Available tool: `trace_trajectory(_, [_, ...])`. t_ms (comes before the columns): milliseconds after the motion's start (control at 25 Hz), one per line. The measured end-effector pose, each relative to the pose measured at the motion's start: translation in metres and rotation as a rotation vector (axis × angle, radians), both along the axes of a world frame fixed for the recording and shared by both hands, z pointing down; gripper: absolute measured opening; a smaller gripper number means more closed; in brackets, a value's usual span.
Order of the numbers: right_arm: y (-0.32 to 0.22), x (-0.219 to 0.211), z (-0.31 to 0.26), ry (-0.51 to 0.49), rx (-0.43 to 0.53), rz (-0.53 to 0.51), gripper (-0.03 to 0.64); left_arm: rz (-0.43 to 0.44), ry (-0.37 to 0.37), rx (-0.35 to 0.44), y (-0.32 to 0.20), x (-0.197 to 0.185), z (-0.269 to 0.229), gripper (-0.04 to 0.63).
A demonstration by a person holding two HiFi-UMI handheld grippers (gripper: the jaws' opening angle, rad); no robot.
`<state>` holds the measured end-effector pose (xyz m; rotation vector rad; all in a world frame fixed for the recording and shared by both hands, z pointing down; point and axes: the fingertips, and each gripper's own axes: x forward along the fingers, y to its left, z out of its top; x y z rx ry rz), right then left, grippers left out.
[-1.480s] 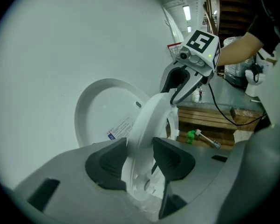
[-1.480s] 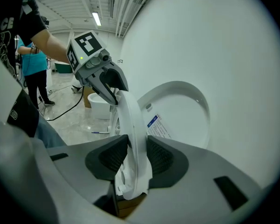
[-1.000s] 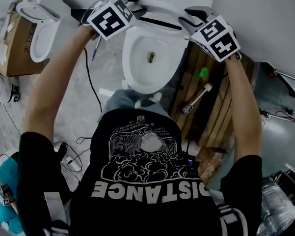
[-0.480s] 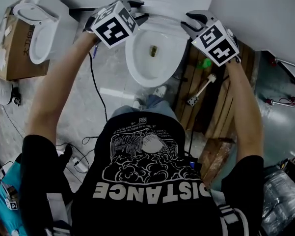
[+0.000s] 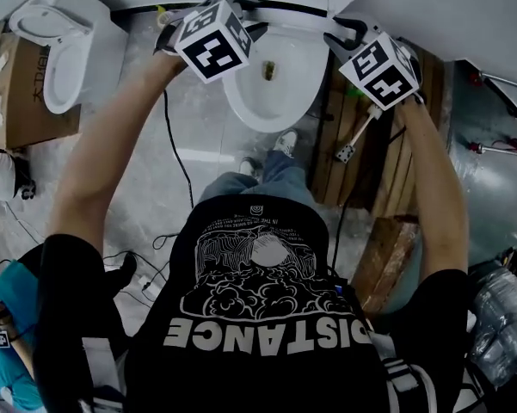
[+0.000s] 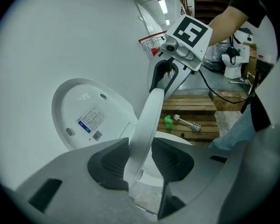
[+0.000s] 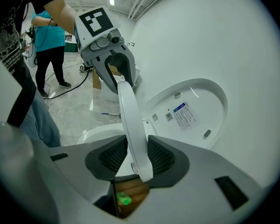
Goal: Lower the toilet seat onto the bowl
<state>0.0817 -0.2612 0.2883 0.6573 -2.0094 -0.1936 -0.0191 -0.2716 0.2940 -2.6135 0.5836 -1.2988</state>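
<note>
Both grippers clamp the seat [image 6: 146, 120] — the left gripper [image 5: 246, 14] on 1 side of the ring, the right gripper [image 5: 342, 33] on the opposite side. Each pair of jaws is closed on the rim, pads pressing it. The seat stands tilted, partway between the upright lid [image 6: 91, 113] and the bowl [image 5: 271, 101], its front clear of the bowl. A brush [image 5: 358, 138] lies on the pallet [image 5: 391, 170] right of the bowl — a 2nd toilet [image 5: 60, 54] stands well off to the left.
</note>
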Motion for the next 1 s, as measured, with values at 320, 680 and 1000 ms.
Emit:
trace_trajectory(320, [0.036, -0.005, 0.025, 0.083, 0.035, 0.021, 0.135, 0.05, -0.02, 0.021, 0.039, -0.004, 0.027, 0.16])
trace_trajectory(680, [0.065, -0.003, 0.053, 0.124, 0.036, 0.023, 0.137, 0.084, -0.056, 0.004, 0.069, -0.001, 0.056, 0.16])
trace_trajectory(1000, [0.085, -0.005, 0.075, 0.147, 0.028, 0.005, 0.144, 0.083, -0.084, 0.025, 0.088, -0.004, 0.079, 0.164])
